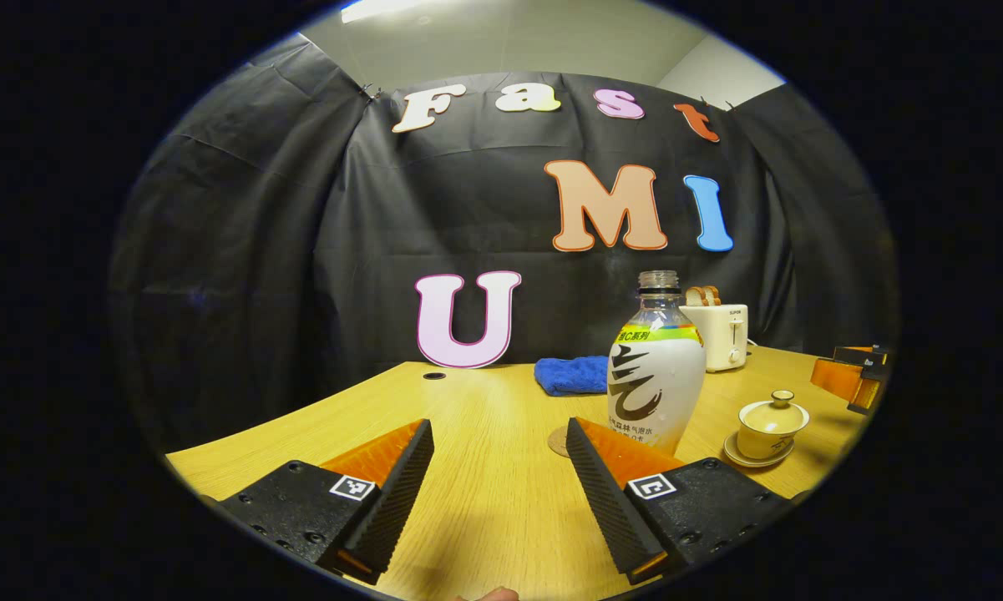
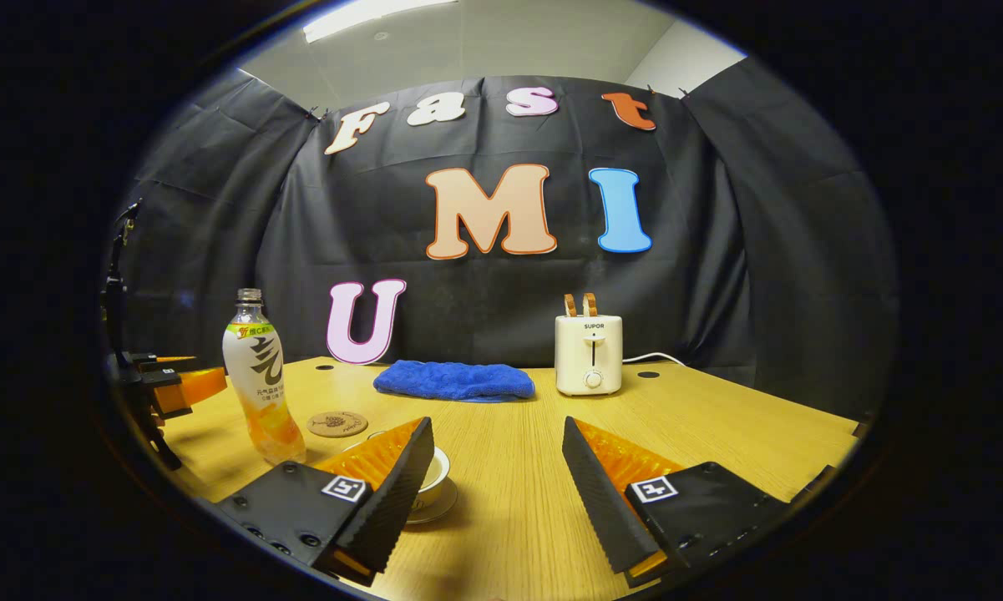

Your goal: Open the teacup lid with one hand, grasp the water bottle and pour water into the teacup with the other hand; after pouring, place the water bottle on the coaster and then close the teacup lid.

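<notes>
Both sets of fingers spread, empty — lidded teacup just behind right gripper's left finger; upright water bottle beside left gripper's right finger.

Blue cloth, cream toaster, pale yellow teacup.

lidded teacup beside upright bottle

One bottle, one teacup, one coaster, one toaster
</notes>
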`<state>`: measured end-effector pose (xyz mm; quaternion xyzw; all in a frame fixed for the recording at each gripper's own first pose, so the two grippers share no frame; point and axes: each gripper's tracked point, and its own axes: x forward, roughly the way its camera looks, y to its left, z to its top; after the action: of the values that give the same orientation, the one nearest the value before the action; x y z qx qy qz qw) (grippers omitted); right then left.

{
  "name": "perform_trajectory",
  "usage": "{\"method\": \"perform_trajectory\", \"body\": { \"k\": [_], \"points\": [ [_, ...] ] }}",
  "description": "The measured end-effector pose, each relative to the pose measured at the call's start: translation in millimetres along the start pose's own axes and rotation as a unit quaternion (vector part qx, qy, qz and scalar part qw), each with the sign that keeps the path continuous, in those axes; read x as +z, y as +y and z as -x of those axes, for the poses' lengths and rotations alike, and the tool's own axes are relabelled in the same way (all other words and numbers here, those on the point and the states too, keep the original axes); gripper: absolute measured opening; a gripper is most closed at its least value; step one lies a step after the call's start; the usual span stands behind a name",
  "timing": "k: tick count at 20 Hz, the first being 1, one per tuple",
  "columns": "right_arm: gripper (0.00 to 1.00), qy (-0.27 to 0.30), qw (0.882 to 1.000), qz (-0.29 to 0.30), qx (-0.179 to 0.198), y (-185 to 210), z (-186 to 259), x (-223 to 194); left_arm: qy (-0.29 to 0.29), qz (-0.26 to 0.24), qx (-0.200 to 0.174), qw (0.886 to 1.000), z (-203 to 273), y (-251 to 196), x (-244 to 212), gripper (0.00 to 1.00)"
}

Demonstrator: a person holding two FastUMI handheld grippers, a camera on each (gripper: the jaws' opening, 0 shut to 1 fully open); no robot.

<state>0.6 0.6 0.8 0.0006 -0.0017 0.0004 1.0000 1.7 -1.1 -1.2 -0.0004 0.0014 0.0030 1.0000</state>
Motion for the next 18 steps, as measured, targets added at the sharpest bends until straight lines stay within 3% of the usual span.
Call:
{"method": "perform_trajectory", "body": {
  "k": [18],
  "points": [
    [0.98,0.000,1.000,0.000,0.002,0.8,-0.8,-0.8,0.001,0.001,0.005,1.000,-2.1,1.0,-1.1,0.94]
  ]
}}
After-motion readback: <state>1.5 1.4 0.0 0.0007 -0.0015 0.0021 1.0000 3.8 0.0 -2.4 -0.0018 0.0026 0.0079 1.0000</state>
